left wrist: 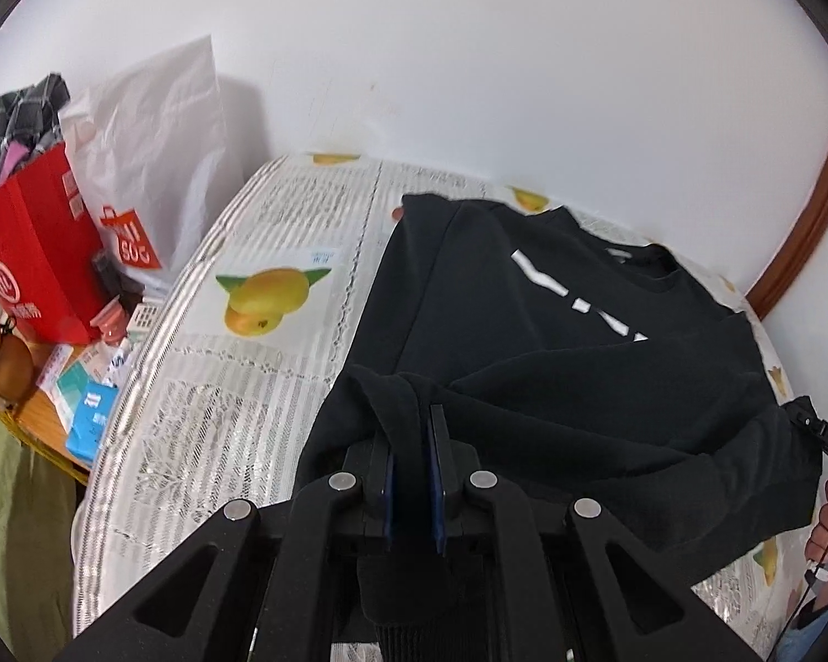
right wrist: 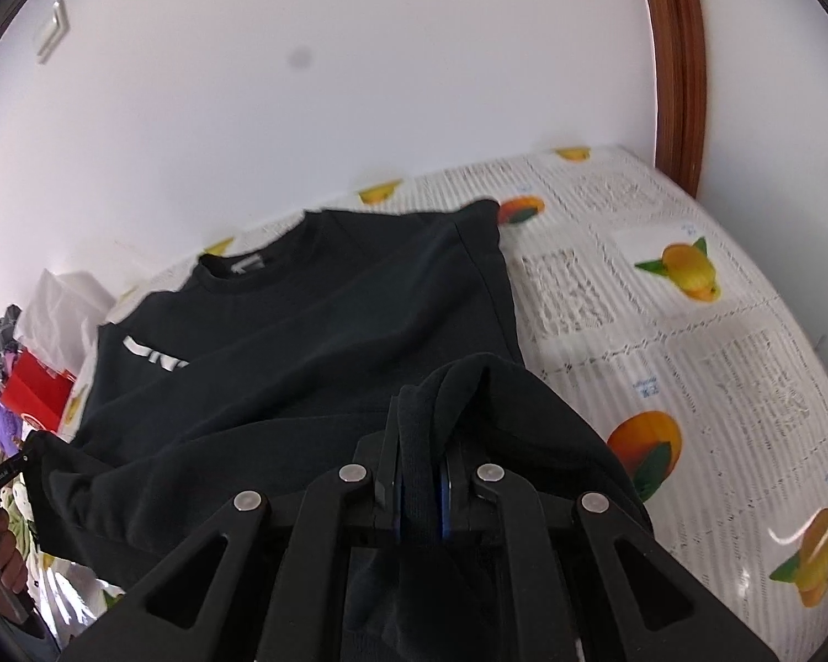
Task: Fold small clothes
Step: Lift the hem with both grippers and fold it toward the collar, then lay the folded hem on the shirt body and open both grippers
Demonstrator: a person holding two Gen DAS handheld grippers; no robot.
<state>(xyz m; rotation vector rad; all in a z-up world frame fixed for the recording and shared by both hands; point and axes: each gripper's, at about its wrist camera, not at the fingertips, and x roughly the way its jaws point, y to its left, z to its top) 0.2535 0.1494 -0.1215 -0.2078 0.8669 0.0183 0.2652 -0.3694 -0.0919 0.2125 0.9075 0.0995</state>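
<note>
The black sweatshirt [left wrist: 552, 331] lies on the fruit-print tablecloth [left wrist: 237, 375], collar toward the white wall [left wrist: 469, 55] and its near hem lifted off the cloth. The left gripper [left wrist: 412, 441] is clenched on the hem's left corner. The right gripper [right wrist: 420, 441] is clenched on the hem's right corner.

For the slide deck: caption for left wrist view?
Left gripper shut on black sweatshirt hem, over fruit-print tablecloth.

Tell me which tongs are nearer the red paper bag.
Left. The left tongs grip the black sweatshirt on the side toward the red paper bag; the right tongs grip its far side.
</note>
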